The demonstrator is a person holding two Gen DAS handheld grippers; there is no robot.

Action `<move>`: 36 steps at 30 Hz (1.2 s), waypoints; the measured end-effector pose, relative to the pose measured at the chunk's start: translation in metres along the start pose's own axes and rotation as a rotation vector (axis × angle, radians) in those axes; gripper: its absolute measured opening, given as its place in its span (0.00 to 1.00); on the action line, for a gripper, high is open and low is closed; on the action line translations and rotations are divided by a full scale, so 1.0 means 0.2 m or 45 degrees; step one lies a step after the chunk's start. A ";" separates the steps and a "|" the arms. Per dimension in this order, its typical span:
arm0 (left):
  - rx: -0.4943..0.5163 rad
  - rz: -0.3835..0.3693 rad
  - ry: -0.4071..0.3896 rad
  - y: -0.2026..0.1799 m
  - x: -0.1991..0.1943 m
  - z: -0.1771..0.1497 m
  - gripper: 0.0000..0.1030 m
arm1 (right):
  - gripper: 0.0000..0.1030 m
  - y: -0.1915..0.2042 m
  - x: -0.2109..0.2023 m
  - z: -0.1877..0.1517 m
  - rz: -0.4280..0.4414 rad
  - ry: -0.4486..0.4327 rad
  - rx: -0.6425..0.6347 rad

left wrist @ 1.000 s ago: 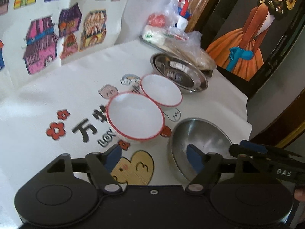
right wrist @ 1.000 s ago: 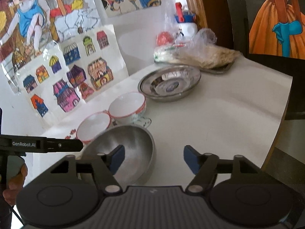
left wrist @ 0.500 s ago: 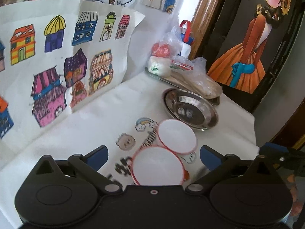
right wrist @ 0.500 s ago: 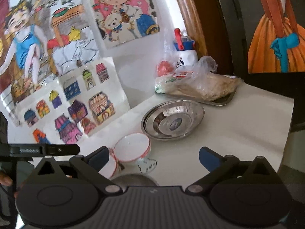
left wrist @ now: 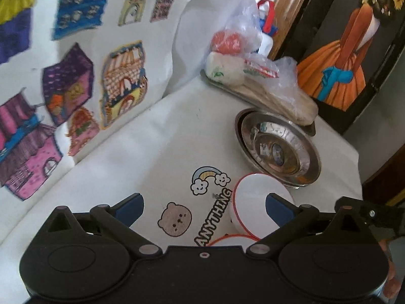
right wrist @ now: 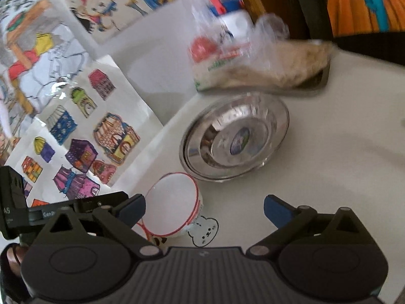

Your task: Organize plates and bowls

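Note:
A white bowl with a red rim (left wrist: 255, 202) stands on the white tablecloth, also in the right wrist view (right wrist: 172, 204). The rim of a second red-rimmed bowl (left wrist: 227, 238) peeks out just above my left gripper's body. Stacked steel plates (left wrist: 278, 149) lie behind the bowl, also in the right wrist view (right wrist: 235, 136). My left gripper (left wrist: 203, 206) is open and empty above the cloth, left of the bowl. My right gripper (right wrist: 204, 209) is open and empty above the cloth, right of the bowl.
A metal tray with bagged food (left wrist: 255, 81) sits at the back by the wall, also in the right wrist view (right wrist: 260, 65). Children's drawings (left wrist: 76, 76) hang on the left wall. The table's right edge (left wrist: 354, 157) drops off beside a dark painting.
Both grippers have moved forward toward the back of the table. The large steel bowl and most of the near red-rimmed bowl have dropped out of view below them.

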State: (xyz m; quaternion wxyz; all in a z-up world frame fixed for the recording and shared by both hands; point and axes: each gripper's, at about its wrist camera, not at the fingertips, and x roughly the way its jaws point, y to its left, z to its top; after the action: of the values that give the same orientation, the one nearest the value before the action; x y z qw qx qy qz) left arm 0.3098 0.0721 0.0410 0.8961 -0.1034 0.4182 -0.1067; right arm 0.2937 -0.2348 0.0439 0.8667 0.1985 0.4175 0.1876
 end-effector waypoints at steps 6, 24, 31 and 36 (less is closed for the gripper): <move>0.016 -0.009 0.061 -0.01 0.11 0.03 0.99 | 0.88 -0.02 0.10 0.02 0.016 0.085 0.007; 0.042 -0.064 0.137 -0.07 0.19 0.02 0.54 | 0.36 0.06 0.22 0.01 0.011 0.208 -0.081; 0.053 -0.078 0.171 -0.09 0.22 0.01 0.28 | 0.22 0.08 0.24 0.01 0.034 0.223 -0.097; 0.051 -0.101 0.159 -0.11 0.21 0.00 0.11 | 0.20 0.08 0.25 0.02 0.047 0.233 -0.073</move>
State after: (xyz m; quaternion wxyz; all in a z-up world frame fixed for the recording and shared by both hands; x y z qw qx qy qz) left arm 0.3339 0.0399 0.0176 0.8653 -0.0952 0.4666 -0.1567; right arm 0.3227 -0.1981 0.0211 0.8267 0.1634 0.4856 0.2325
